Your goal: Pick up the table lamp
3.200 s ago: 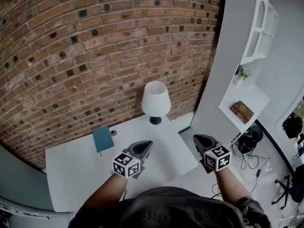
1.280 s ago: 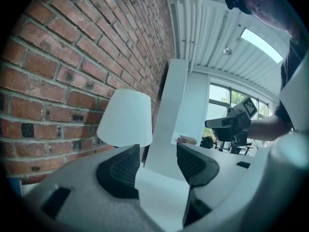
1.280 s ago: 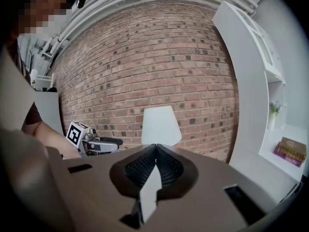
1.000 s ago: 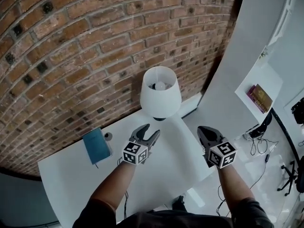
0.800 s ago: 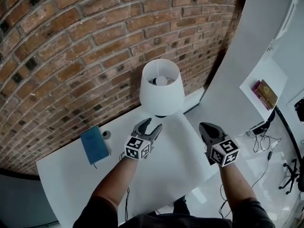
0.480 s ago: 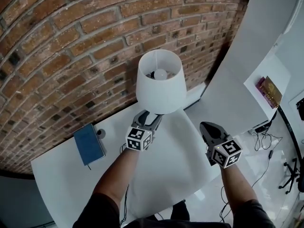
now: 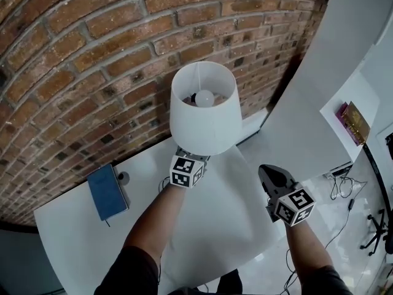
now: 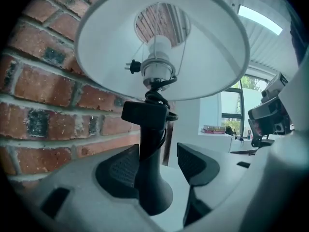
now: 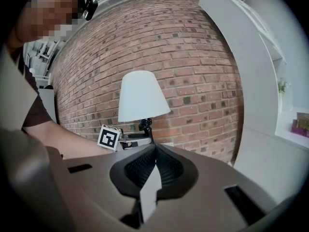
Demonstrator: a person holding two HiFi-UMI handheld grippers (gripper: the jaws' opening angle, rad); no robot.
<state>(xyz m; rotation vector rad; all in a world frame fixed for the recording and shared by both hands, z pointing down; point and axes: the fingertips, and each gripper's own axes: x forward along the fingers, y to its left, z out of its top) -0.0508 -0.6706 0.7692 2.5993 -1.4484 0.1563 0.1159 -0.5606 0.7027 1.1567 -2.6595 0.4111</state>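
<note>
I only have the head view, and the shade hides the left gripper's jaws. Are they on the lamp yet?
Observer: Not closed. In the left gripper view the left gripper is open, with its jaws on either side of the black stem of the lamp. A gap shows at the right jaw.
Operator: Is the right gripper holding anything?
Observer: No. The right gripper view shows the right gripper with its jaws together and nothing between them, pointing toward the lamp.
</note>
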